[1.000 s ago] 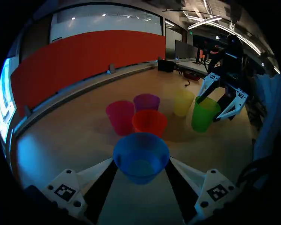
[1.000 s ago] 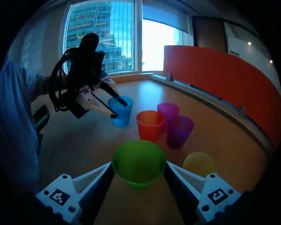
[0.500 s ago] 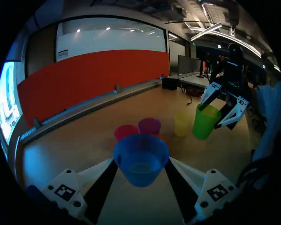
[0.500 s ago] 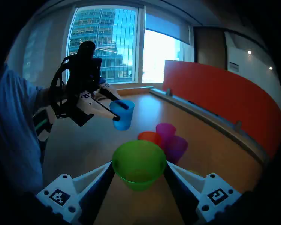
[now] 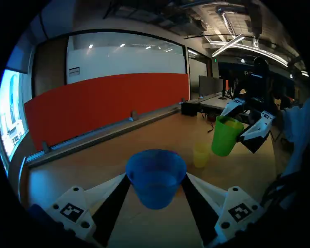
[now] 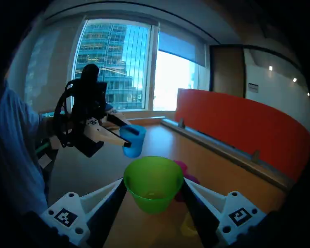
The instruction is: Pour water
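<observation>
My left gripper (image 5: 156, 186) is shut on a blue cup (image 5: 156, 177), held upright and raised off the wooden table (image 5: 113, 149). In the right gripper view that blue cup (image 6: 132, 140) hangs at centre left in the left gripper (image 6: 128, 136). My right gripper (image 6: 153, 190) is shut on a green cup (image 6: 153, 183) with a little liquid at its bottom. The left gripper view shows this green cup (image 5: 225, 134) at right in the right gripper (image 5: 233, 129). Both cups are lifted and apart.
A yellow cup (image 5: 201, 154) stands on the table beyond the blue one. A magenta and purple cup (image 6: 183, 173) peek from behind the green cup. A long orange wall panel (image 5: 105, 99) runs along the table's far side. A person's blue sleeve (image 6: 14, 153) is at left.
Both grippers have risen with their cups. The cups standing on the table have dropped low in both views and are now mostly hidden behind the held cups.
</observation>
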`<action>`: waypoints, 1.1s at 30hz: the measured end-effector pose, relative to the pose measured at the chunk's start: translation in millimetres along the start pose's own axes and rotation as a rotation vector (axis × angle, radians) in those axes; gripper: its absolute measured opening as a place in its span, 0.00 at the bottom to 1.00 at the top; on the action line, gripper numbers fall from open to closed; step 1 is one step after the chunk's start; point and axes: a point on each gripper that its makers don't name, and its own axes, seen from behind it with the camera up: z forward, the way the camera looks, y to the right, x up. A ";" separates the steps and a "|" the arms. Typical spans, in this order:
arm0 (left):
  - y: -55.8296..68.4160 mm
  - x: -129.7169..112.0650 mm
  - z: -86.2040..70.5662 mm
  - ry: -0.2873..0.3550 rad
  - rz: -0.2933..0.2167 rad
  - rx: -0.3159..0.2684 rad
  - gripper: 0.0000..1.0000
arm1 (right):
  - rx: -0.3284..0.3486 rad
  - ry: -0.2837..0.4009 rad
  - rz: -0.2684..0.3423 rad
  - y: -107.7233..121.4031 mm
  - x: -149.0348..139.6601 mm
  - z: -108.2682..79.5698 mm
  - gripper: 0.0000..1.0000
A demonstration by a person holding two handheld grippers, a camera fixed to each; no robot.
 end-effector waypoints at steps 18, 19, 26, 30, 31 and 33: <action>10.6 41.0 -2.8 0.118 -0.017 -0.022 0.85 | -0.036 0.124 0.007 13.4 46.6 -1.3 0.92; 11.2 42.3 -3.0 0.123 -0.017 -0.023 0.85 | -0.037 0.125 0.007 13.4 47.5 -1.2 0.92; 14.4 54.7 -5.9 0.166 -0.015 -0.028 0.85 | -0.033 0.125 0.005 12.7 49.3 0.1 0.92; 17.0 61.8 -8.2 0.183 -0.006 -0.030 0.85 | -0.031 0.119 0.000 11.6 47.6 1.6 0.92; 17.5 63.3 -8.8 0.187 -0.003 -0.030 0.85 | -0.030 0.119 -0.001 11.3 47.8 1.8 0.92; 18.2 66.3 -9.9 0.193 0.002 -0.029 0.85 | -0.030 0.120 -0.001 11.1 48.5 2.3 0.92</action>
